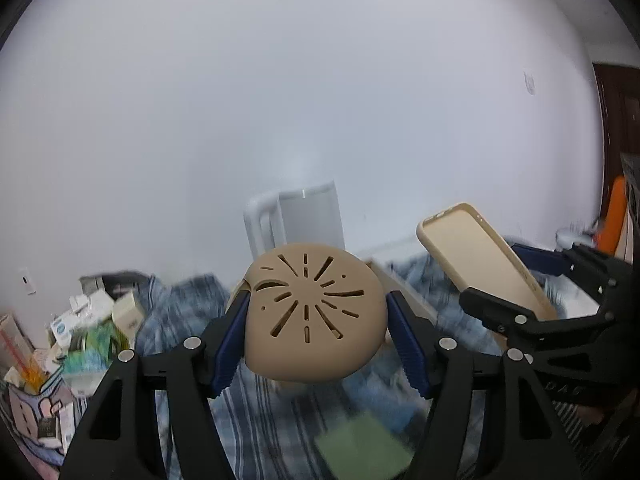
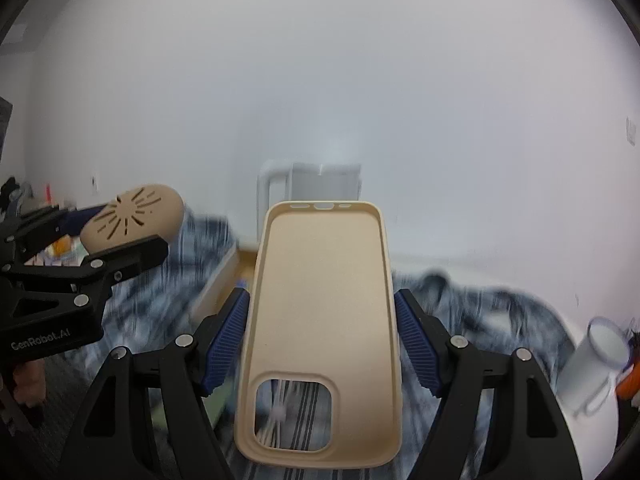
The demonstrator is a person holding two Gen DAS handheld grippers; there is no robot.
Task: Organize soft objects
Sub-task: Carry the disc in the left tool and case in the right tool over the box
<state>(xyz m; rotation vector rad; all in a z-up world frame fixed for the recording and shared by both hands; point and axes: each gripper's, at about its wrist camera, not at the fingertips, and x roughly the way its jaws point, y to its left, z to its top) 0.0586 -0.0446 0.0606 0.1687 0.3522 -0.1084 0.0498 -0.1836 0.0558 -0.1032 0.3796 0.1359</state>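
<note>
In the left wrist view my left gripper (image 1: 316, 326) is shut on a tan round silicone cover with slots (image 1: 314, 312), its blue pads (image 1: 230, 344) pressing both sides. The same cover (image 2: 132, 216) shows at the left of the right wrist view. My right gripper (image 2: 322, 332) is shut on a beige soft phone case (image 2: 320, 312), held upright by its long edges with the camera cutout at the bottom. That case (image 1: 480, 256) also shows at the right of the left wrist view. Both are held above a blue striped cloth (image 2: 480, 312).
A white pitcher with a handle (image 1: 304, 220) stands at the wall behind. A pale wooden box (image 2: 218, 284) lies on the cloth. Cartons and packets (image 1: 80, 328) crowd the left. A green pad (image 1: 360, 444) lies below. A clear mug (image 2: 596, 356) sits right.
</note>
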